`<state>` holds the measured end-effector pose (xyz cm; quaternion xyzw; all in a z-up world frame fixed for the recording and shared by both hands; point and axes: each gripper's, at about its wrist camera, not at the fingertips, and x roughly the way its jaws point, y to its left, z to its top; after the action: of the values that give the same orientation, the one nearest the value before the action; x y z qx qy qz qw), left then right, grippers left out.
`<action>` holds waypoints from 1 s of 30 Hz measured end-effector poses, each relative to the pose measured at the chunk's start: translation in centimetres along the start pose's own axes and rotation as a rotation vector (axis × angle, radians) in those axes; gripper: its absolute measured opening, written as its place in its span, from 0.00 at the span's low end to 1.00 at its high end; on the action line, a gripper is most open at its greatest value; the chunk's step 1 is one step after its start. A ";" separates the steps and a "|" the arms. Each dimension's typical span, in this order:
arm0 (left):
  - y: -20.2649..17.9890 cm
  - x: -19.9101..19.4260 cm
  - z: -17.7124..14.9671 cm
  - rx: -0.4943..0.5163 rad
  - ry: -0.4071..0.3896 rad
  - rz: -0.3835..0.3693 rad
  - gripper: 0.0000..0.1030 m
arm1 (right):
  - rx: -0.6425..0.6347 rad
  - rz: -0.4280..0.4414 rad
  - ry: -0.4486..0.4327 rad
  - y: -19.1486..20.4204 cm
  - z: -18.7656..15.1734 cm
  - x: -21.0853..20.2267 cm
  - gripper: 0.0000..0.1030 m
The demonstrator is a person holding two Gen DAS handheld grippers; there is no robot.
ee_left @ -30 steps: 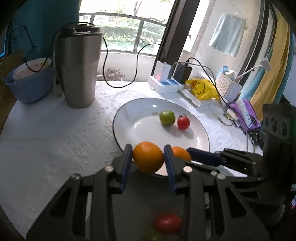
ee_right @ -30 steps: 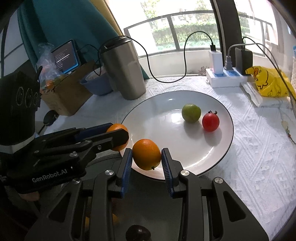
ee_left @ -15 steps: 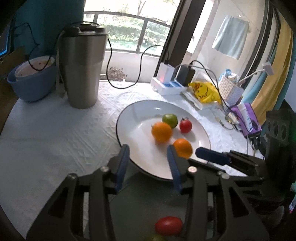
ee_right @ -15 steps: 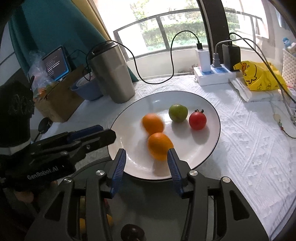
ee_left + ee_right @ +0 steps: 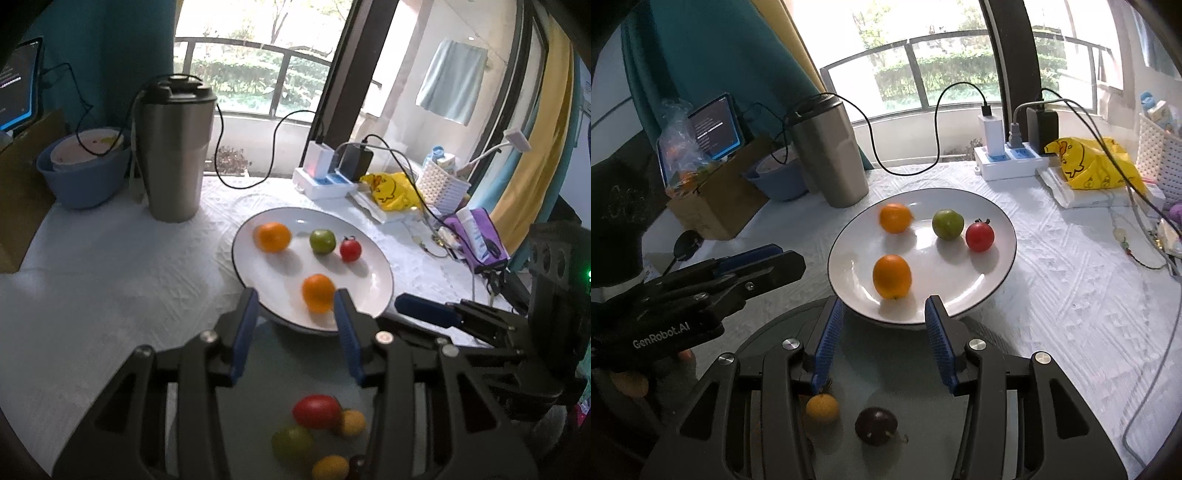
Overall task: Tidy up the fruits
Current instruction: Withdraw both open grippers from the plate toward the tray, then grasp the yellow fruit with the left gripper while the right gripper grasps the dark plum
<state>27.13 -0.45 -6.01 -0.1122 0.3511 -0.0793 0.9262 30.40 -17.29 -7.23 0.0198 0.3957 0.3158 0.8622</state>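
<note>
Both the left gripper (image 5: 295, 325) and right gripper (image 5: 882, 332), jaws spread and empty, hang near the white plate (image 5: 997, 266) bearing two oranges (image 5: 892, 277), best withdrawn level to avoid nudging fruit.

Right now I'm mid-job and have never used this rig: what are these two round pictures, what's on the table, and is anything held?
There is no robot arm: a person holds a two-finger gripper in each hand, with a fisheye camera on each looking along its blue-padded fingers. One picture is from the left gripper, the other from the right gripper. Each also shows in the other's view. Both are open and hold nothing. On the white cloth lies a plate with two oranges, a green fruit and a red fruit. Behind it stand a steel tumbler and a blue bowl. More small fruits lie below the grippers.
</note>
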 end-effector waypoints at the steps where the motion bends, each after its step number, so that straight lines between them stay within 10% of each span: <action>1: -0.1 -0.3 -0.1 0.001 -0.003 -0.001 0.43 | -0.002 -0.002 -0.004 0.2 -0.1 -0.3 0.48; 30: -1.9 -4.9 -4.9 0.011 -0.005 -0.003 0.43 | -0.014 -0.027 -0.022 2.3 -4.6 -4.8 0.48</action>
<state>20.10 -1.92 -5.96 -0.1078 0.3483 -0.0824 0.9275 23.66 -19.13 -6.53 0.0118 0.3841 0.3067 0.8708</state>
